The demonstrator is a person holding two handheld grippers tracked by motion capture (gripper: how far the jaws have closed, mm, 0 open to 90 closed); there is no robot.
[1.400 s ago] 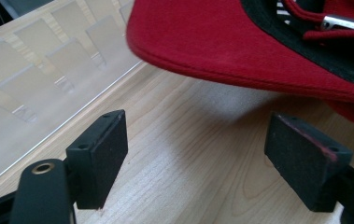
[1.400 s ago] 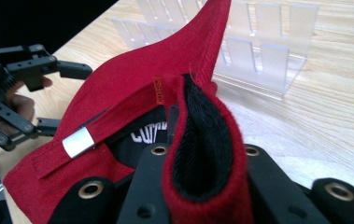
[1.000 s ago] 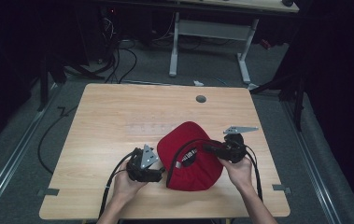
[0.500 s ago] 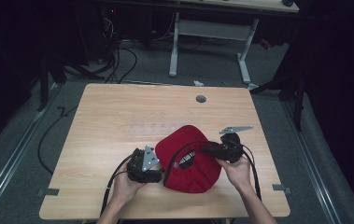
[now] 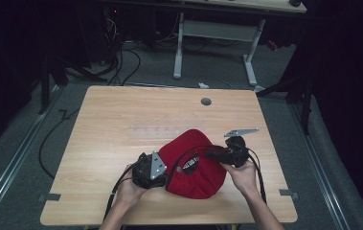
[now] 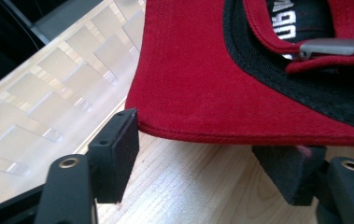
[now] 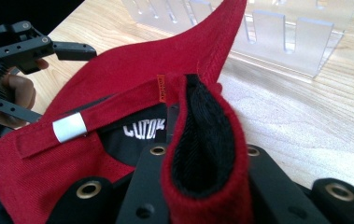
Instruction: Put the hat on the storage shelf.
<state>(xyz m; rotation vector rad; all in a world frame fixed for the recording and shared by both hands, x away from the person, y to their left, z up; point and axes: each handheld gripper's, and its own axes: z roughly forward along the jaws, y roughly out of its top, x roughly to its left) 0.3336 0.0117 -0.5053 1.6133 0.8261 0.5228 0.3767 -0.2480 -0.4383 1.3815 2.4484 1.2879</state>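
Note:
A red cap (image 5: 193, 165) with a black lining lies upside down on the wooden table (image 5: 121, 120), between the two grippers. My right gripper (image 5: 209, 154) is shut on a fold of the cap's back rim (image 7: 202, 154), and red fabric with black lining bulges up between its jaws. My left gripper (image 6: 202, 149) is at the cap's left side. Its jaws have just been closing, the brim edge (image 6: 221, 93) is between them, and the pads do not press on it. The left gripper (image 7: 48, 46) also appears beyond the cap in the right gripper view.
A clear plastic slotted rack (image 7: 282, 37) lies on the table just beyond the cap, also seen as the rack (image 6: 62, 84). A round cable hole (image 5: 206, 101) is near the far edge. Past the table stand a white desk frame (image 5: 217, 33) and floor cables.
The cap has settled a little lower and nearer the front edge. Both hands stay where they were.

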